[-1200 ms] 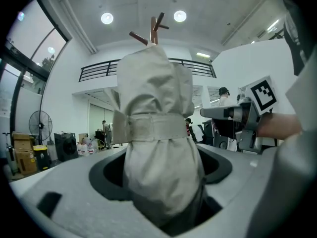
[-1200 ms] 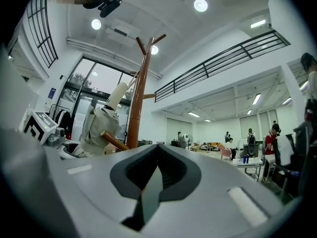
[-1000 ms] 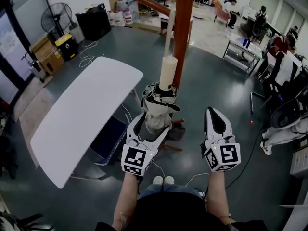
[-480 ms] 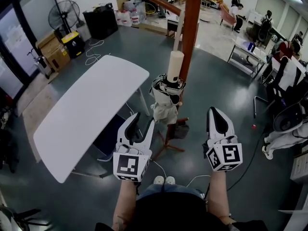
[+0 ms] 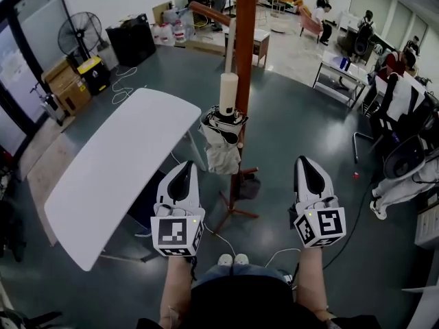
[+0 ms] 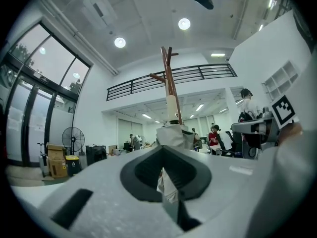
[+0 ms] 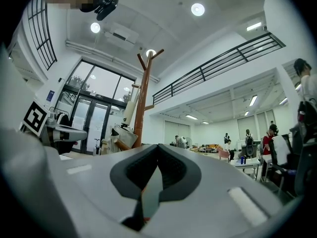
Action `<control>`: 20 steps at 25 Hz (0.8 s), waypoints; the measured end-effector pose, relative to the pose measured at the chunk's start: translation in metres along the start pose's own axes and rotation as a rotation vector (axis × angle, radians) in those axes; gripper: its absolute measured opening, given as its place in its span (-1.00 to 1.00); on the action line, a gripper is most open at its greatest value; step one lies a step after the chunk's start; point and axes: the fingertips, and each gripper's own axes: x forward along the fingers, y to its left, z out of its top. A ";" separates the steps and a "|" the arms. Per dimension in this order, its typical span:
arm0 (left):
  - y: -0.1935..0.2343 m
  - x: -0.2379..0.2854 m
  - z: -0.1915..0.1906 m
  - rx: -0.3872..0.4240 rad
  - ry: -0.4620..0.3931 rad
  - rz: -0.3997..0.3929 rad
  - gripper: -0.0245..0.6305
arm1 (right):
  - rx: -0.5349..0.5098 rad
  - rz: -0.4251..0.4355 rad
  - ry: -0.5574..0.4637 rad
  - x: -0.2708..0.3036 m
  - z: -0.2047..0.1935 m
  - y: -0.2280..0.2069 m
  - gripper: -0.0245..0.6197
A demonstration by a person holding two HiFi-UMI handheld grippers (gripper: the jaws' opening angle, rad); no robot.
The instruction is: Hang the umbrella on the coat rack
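A folded white-and-black umbrella point(image 5: 221, 141) with a cream handle point(image 5: 228, 92) hangs against the brown wooden coat rack point(image 5: 244, 53), clear of the floor. My left gripper point(image 5: 185, 165) sits below and left of it, shut and empty, apart from the fabric. In the left gripper view the umbrella point(image 6: 174, 135) and the rack point(image 6: 168, 78) stand straight ahead beyond the shut left gripper point(image 6: 162, 151). My right gripper point(image 5: 304, 161) is level on the right, shut with nothing in it. The right gripper view shows the rack point(image 7: 141, 100) and the umbrella point(image 7: 123, 137) to the left of the right gripper point(image 7: 158, 148).
A long white table point(image 5: 110, 170) stands on the left. The rack's splayed feet point(image 5: 236, 211) spread on the dark floor just ahead of me. A fan point(image 5: 77, 27), cardboard boxes point(image 5: 65, 88) and a black case point(image 5: 134, 41) line the far left. People and a cart point(image 5: 339, 70) occupy the far right.
My left gripper let go of the umbrella, drew back toward me and shut. The umbrella stays hanging on the rack. My right gripper kept shut and barely shifted.
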 end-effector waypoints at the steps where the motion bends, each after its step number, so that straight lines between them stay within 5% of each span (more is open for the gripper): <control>1: 0.000 -0.001 -0.001 -0.003 0.002 0.002 -0.93 | 0.001 -0.005 0.000 -0.003 0.000 -0.001 -0.90; 20: -0.007 0.005 -0.008 -0.038 0.024 -0.009 -0.93 | -0.004 0.033 0.012 -0.011 -0.003 0.003 -0.90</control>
